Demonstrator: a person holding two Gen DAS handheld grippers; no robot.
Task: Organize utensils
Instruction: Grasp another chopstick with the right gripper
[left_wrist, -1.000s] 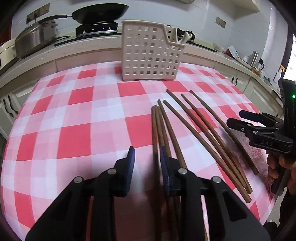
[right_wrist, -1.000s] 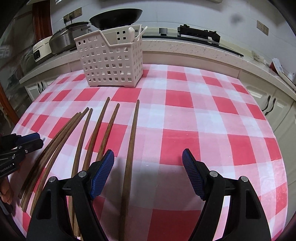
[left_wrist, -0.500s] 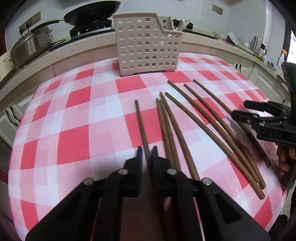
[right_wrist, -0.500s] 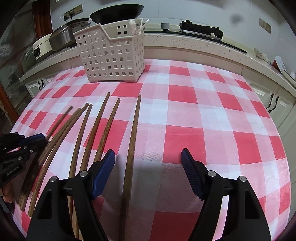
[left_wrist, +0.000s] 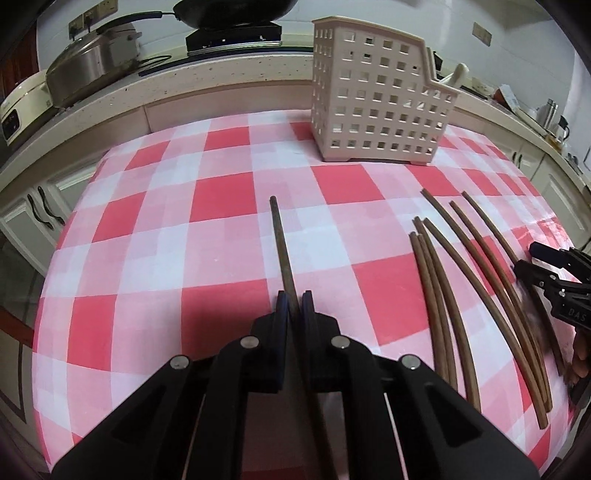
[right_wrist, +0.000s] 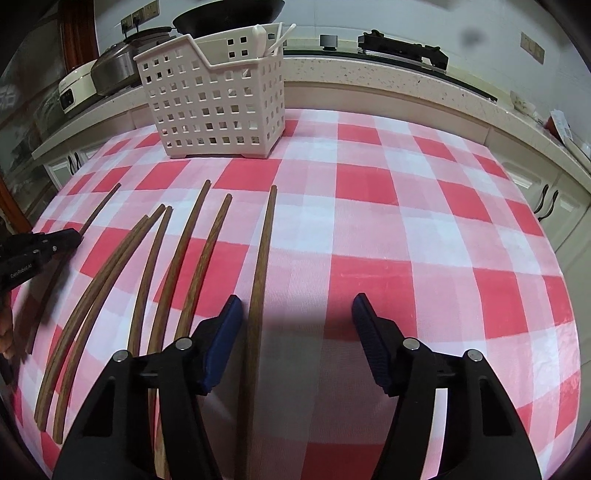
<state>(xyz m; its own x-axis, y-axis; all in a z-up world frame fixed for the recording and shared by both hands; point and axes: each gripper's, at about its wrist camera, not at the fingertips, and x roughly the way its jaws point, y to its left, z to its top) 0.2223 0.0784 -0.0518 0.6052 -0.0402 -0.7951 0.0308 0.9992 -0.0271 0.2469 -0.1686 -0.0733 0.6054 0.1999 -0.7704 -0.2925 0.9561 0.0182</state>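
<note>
My left gripper (left_wrist: 294, 306) is shut on one brown wooden chopstick (left_wrist: 281, 247), held above the red-and-white checked cloth with its tip pointing away. Several more chopsticks (left_wrist: 454, 291) lie on the cloth to its right; they also show in the right wrist view (right_wrist: 192, 258). The white perforated utensil basket (left_wrist: 380, 107) stands at the far side of the table and holds white utensils (right_wrist: 275, 37). My right gripper (right_wrist: 297, 314) is open and empty, low over the cloth, with one chopstick (right_wrist: 260, 266) just inside its left finger (right_wrist: 225, 332).
The table (right_wrist: 424, 221) is round and its edge drops off on all sides. Behind it runs a kitchen counter (left_wrist: 184, 74) with a wok, a pot and a rice cooker. Cabinet doors (right_wrist: 546, 199) sit below the counter. The left gripper shows at the left edge of the right wrist view (right_wrist: 40, 251).
My left gripper closed on one chopstick and lifted it away to the left of the others. My right gripper stayed open and hardly moved.
</note>
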